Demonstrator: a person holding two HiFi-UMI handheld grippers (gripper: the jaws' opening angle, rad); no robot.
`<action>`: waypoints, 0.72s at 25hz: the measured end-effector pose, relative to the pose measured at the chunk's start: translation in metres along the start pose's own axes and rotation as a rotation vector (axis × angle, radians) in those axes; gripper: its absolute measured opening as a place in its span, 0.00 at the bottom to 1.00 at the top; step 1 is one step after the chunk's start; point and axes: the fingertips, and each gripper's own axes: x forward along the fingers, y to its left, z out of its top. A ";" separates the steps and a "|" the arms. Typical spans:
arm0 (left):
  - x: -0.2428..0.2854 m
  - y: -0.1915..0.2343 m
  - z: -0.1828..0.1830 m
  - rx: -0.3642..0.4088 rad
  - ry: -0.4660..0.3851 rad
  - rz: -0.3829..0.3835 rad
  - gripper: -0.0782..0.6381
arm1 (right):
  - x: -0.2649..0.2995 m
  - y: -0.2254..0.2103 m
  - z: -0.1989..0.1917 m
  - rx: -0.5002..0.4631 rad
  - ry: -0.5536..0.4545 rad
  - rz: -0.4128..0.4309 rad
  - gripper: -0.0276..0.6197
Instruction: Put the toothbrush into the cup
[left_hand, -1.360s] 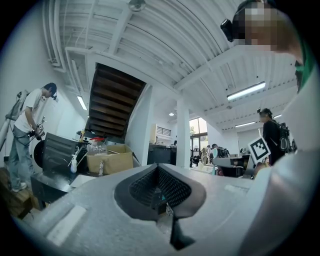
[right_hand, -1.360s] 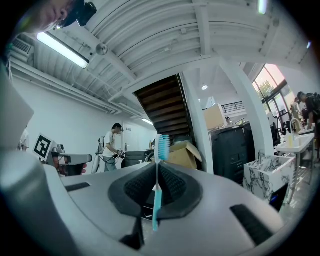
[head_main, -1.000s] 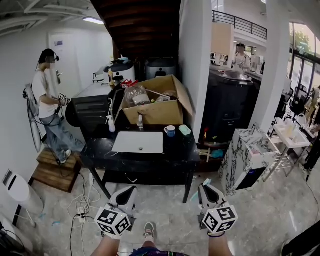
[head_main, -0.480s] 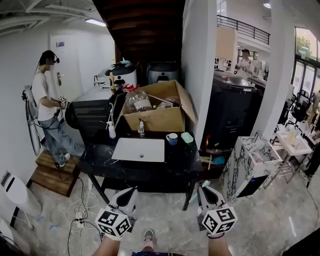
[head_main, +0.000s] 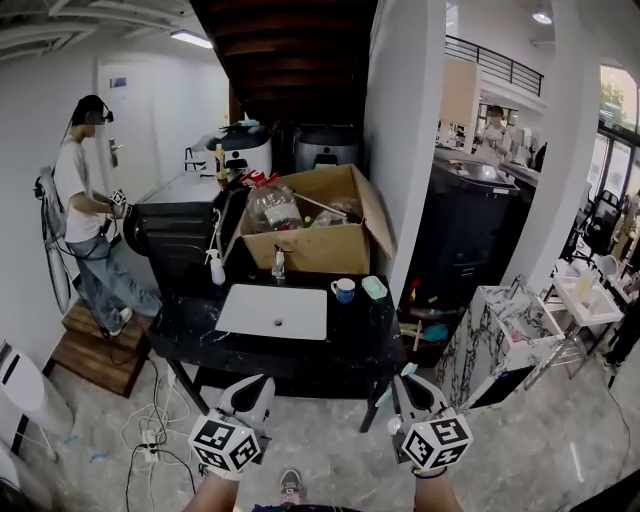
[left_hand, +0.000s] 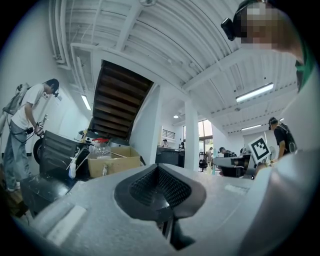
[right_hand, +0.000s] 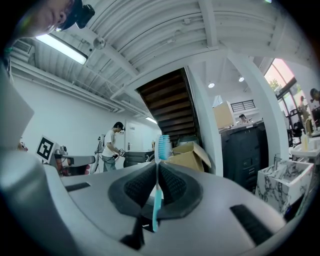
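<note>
A light blue toothbrush (right_hand: 162, 146) stands upright with my right gripper (right_hand: 158, 167) shut on its handle; its bristle head sticks up past the jaws. In the head view the right gripper (head_main: 409, 377) hangs low at the right, short of the black table (head_main: 370, 340), with a teal bit of the toothbrush (head_main: 406, 369) at its tip. A blue and white cup (head_main: 342, 290) stands on the table to the right of the white sink basin (head_main: 275, 311). My left gripper (head_main: 254, 382) hangs low at the left, shut with nothing in it (left_hand: 159, 169).
An open cardboard box (head_main: 315, 225) with a clear jar sits at the table's back. A green soap dish (head_main: 373, 287) lies right of the cup, and bottles (head_main: 216, 268) stand left of the basin. A person (head_main: 85, 200) stands far left. A marbled cabinet (head_main: 500, 335) stands at right.
The table with basin and cup has drawn nearer and sits lower in the head view. Both grippers keep their places and states.
</note>
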 end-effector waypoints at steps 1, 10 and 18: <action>0.006 0.006 0.000 -0.001 0.001 0.000 0.13 | 0.007 -0.002 0.000 -0.002 0.001 0.000 0.07; 0.057 0.055 0.002 0.010 0.022 0.000 0.13 | 0.077 -0.021 0.001 0.001 0.014 -0.004 0.07; 0.092 0.096 0.006 0.009 0.031 -0.005 0.13 | 0.132 -0.024 0.006 0.001 0.020 -0.001 0.07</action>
